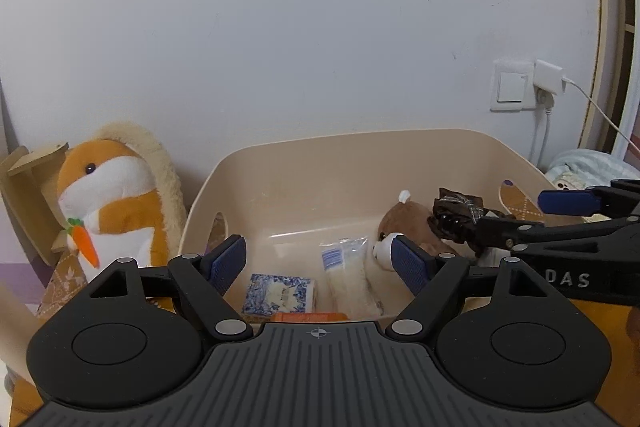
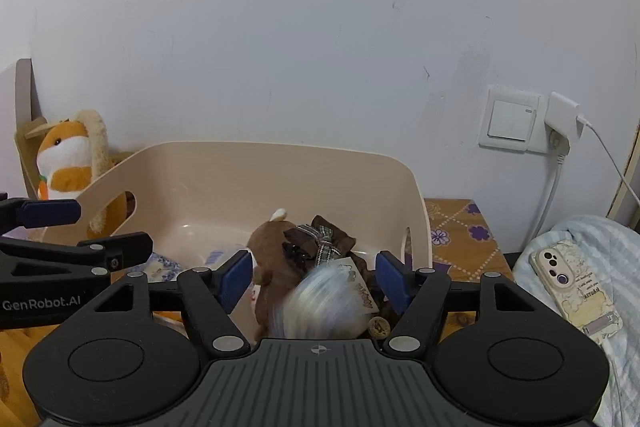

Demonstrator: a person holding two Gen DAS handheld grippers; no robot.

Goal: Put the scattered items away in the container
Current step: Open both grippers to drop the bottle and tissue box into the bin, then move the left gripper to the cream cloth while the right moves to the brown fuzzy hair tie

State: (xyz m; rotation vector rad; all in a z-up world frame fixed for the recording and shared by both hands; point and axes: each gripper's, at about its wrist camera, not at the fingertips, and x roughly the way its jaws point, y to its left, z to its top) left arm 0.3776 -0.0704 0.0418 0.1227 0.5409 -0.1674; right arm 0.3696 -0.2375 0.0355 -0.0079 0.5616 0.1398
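Observation:
A beige plastic bin [image 1: 320,163] [image 2: 224,171] stands against the wall. Inside lie a blue-patterned box [image 1: 278,293], a clear packet [image 1: 348,275], an orange item [image 1: 308,317] and a brown plush [image 1: 416,223] [image 2: 272,243]. My left gripper [image 1: 318,263] is open and empty over the bin's near edge. My right gripper [image 2: 314,281] is open; a doll with silver hair [image 2: 324,303] and a brown bow [image 2: 320,243] [image 1: 456,215] sits between its fingers, blurred, over the bin's right side. I cannot tell whether the pads touch it.
An orange-and-white plush with a carrot [image 1: 108,203] [image 2: 66,159] leans on the wall left of the bin. A phone [image 2: 576,291] lies on striped bedding at right. A wall switch and plugged charger [image 2: 560,123] sit behind, over a patterned table [image 2: 460,235].

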